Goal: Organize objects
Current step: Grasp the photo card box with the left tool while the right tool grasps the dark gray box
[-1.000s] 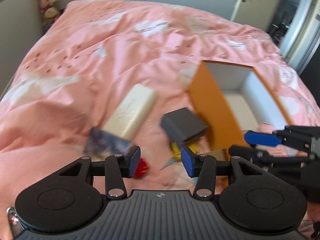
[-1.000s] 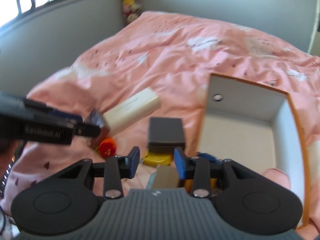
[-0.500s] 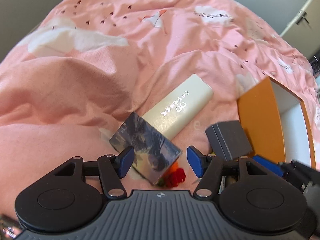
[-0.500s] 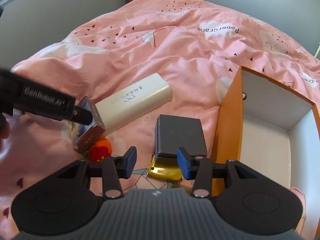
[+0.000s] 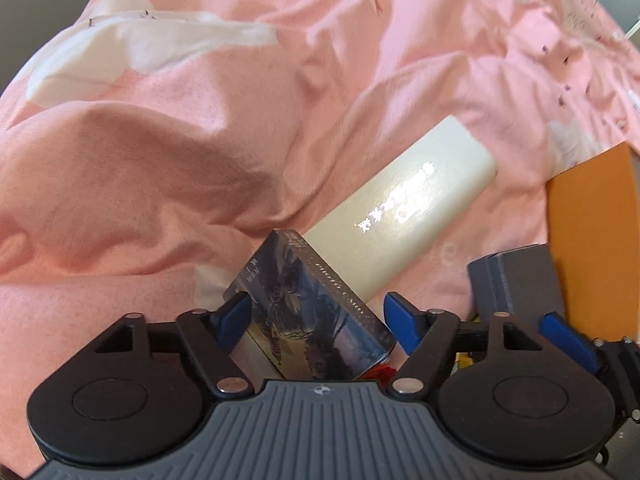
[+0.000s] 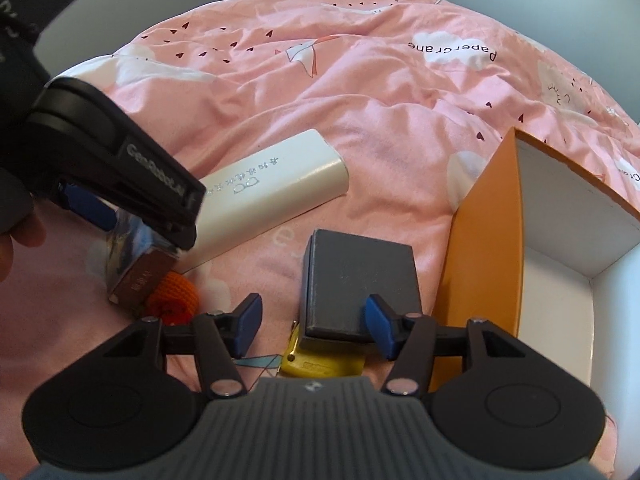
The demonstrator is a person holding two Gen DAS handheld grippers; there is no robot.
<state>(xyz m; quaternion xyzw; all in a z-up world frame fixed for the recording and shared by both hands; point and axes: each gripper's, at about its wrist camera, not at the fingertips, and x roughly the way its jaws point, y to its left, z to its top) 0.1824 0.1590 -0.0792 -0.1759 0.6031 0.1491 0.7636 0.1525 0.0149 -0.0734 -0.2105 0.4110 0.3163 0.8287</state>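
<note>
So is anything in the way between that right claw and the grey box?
Nothing visible. The right gripper hangs just over the grey box, jaws opening, with only air between. The orange box stands beside it, not between.

The left gripper (image 5: 316, 316) points steeply down at the bed, its jaws opening wide; a picture box stands between the blue pads (image 5: 236, 312), which are not pressing on it. The right gripper (image 6: 312, 320) tilts down less steeply, its jaws also opening, straddling the near edge of a grey box without gripping. A fingertip (image 6: 16, 236) shows behind the left gripper.
</note>
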